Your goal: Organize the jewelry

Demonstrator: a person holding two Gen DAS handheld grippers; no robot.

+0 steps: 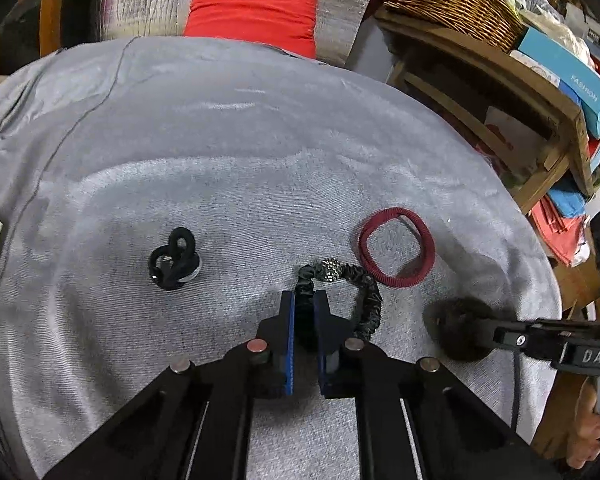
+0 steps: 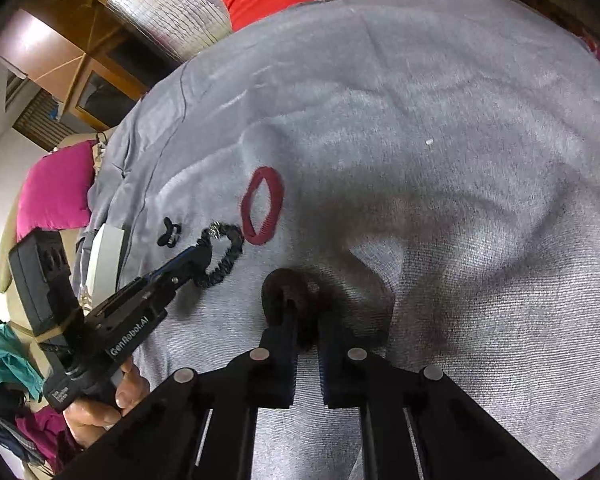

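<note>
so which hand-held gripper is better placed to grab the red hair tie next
Neither is free: the left hand-held gripper clamps the black scrunchie, the right a dark fuzzy tie. The left sits nearer the red hair tie.

Four hair pieces are lying on the grey cloth (image 1: pixel 228 152).

A black ruched scrunchie with a beaded silver charm (image 1: pixel 342 280) is sitting front and centre as an open loop, charm at its far side; its near-left stretch is being pinched between the closed blue pads of the left gripper (image 1: pixel 303 308).

A maroon elastic band (image 1: pixel 396 246) is lying flat just beyond it to the right, nearly touching.

A small black knotted tie (image 1: pixel 175 260), with a pale glint in it, is resting well apart to the left.

A dark brown fuzzy scrunchie (image 2: pixel 290 290) is lying nearest the right edge, clamped by the right gripper (image 2: pixel 304 316).
</note>
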